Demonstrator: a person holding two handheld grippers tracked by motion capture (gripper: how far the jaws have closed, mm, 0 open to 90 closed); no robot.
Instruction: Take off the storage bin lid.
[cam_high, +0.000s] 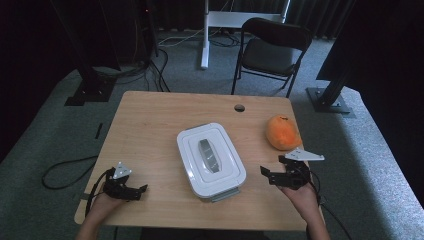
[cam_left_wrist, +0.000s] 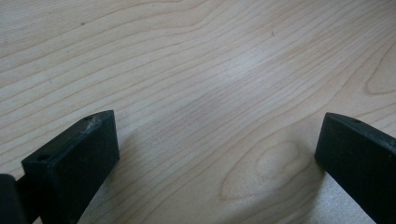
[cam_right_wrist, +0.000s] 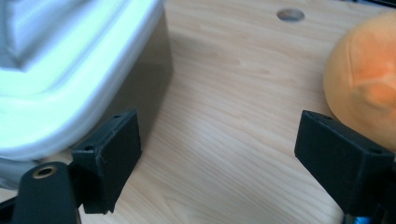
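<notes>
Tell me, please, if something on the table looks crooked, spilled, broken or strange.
Nothing looks spilled or broken. The white lidded container sits turned at an angle to the table edges, lid on. The orange fruit lies apart, near the right edge. The left gripper and right gripper are both open and empty.

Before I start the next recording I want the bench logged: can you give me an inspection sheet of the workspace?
Surface: light wooden table, bare grain, round cable hole near far edge.
Job's things: white rectangular plastic lidded box, lid on, mid-table; soft orange round toy to its right, apart.
Clutter: nothing seen.
Grippers: left tongs open over bare wood; right tongs open between box and toy, empty.
Cables: black cable looped on floor left.
Surroundings: grey carpet, black folding chair behind the table.
</notes>
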